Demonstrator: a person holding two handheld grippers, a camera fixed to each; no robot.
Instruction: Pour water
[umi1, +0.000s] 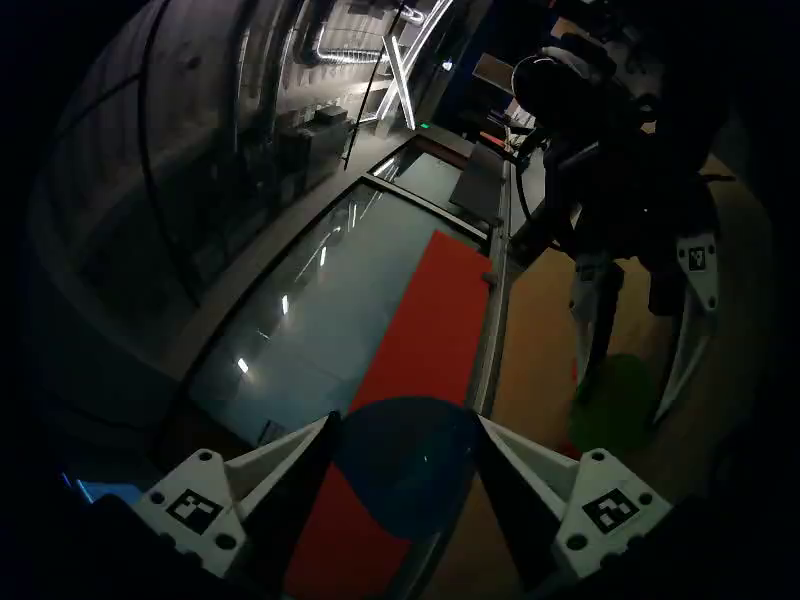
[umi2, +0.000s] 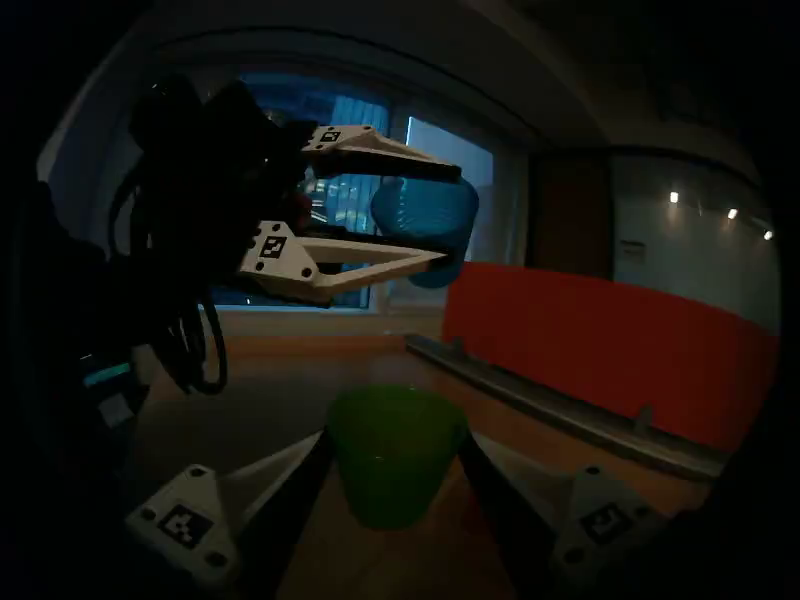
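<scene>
left gripper view, left to right:
- dark glass wall (umi1: 200, 200) with light reflections, far left.
- pale glass pane (umi1: 320, 310) in a dark frame, just beside the wall.
- flat orange-red panel (umi1: 430, 320), running away from the camera next to the pane.
- left gripper (umi1: 405, 425), white fingers with square black-and-white markers, bottom centre. the tongs stand narrow, one finger against each side of a translucent blue plastic cup (umi1: 410, 470).
- grey metal rail (umi1: 495, 320) along the panel's right edge.
- brown wooden tabletop (umi1: 530, 350), right of the rail.
- right gripper (umi1: 625, 400), farther off at right under dark cabling, fingers pointing down over the tabletop and closed around a translucent green plastic cup (umi1: 610, 415).

right gripper view, left to right:
- left gripper (umi2: 452, 215), upper left, lying sideways with one finger above the other. the blue cup (umi2: 425, 225) is pinched between them, raised well above the tabletop (umi2: 280, 380) against a blue-lit window (umi2: 350, 200). its tilt cannot be told.
- right gripper (umi2: 395, 435), bottom centre, tongs narrow, both fingers pressing the green cup (umi2: 392, 470). this cup is upright, rim up, lower than the blue cup.
- the rail (umi2: 540, 400), running diagonally at right of centre.
- the orange-red panel (umi2: 620, 340), standing behind the rail at right.
</scene>
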